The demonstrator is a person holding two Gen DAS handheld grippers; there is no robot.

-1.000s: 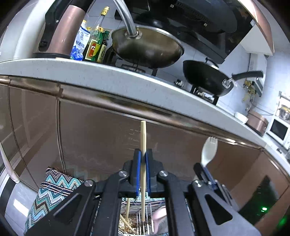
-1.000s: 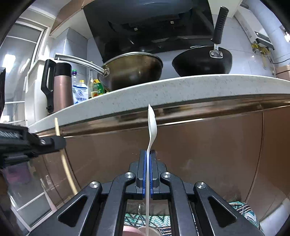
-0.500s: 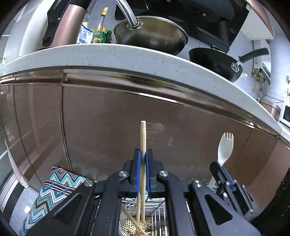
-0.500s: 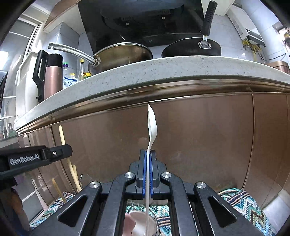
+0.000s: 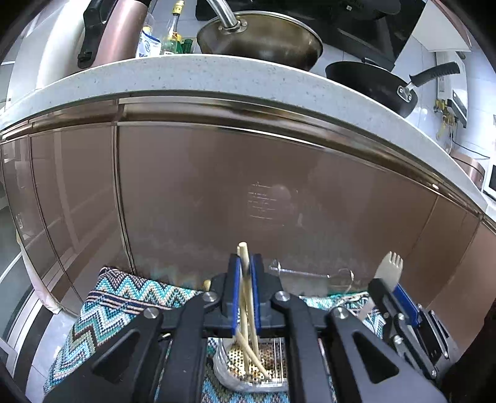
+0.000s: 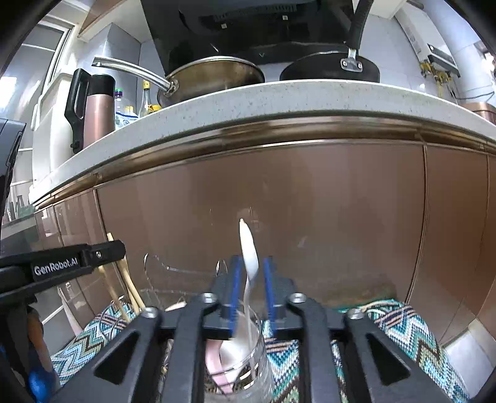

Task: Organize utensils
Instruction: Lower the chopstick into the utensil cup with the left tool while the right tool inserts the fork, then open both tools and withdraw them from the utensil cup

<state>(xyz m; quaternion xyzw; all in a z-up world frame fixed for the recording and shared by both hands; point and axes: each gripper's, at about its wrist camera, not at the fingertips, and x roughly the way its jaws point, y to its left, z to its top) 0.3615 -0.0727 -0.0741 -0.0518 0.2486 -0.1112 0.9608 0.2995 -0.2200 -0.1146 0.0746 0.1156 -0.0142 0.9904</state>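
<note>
Left claw (image 5: 245, 269): aimed at the brown cabinet front (image 5: 217, 186), pitched down a bit, pads standing side by side. The jaws have just been cracking open. One chopstick (image 5: 244, 257) stands between the pads, blurred, and I can see slim gaps on both sides, so it's loose and not clamped. Its top pokes just above the pad tips. Its lower end runs down into the chopstick glass (image 5: 223, 369) directly under the claw, alongside the other chopsticks (image 5: 251, 356) leaning in there.

Right claw (image 6: 250, 266): close to level and facing the same cabinet front. It sits just right of the left claw, and each shows at the edge of the other's view. The jaws have just been opening, with a clear gap on both sides of the white spork (image 6: 249, 248). The spork is released but still between the pads. It stands upright, tines up, edge-on to the right camera. Its handle drops into the spoon glass (image 6: 260, 350) below, which also holds a pink utensil and some white ones.

Both glasses stand on a zigzag cloth (image 5: 117, 303) at the foot of the cabinet. There are wire rack bars (image 5: 276, 350) beside the chopstick glass, but I can't tell whether the glass sits inside the rack.

Overhead, the speckled surface (image 5: 186, 74) carries a steel pan (image 5: 263, 40), a black pan (image 5: 365, 83) and a copper-coloured jug (image 5: 117, 28).
</note>
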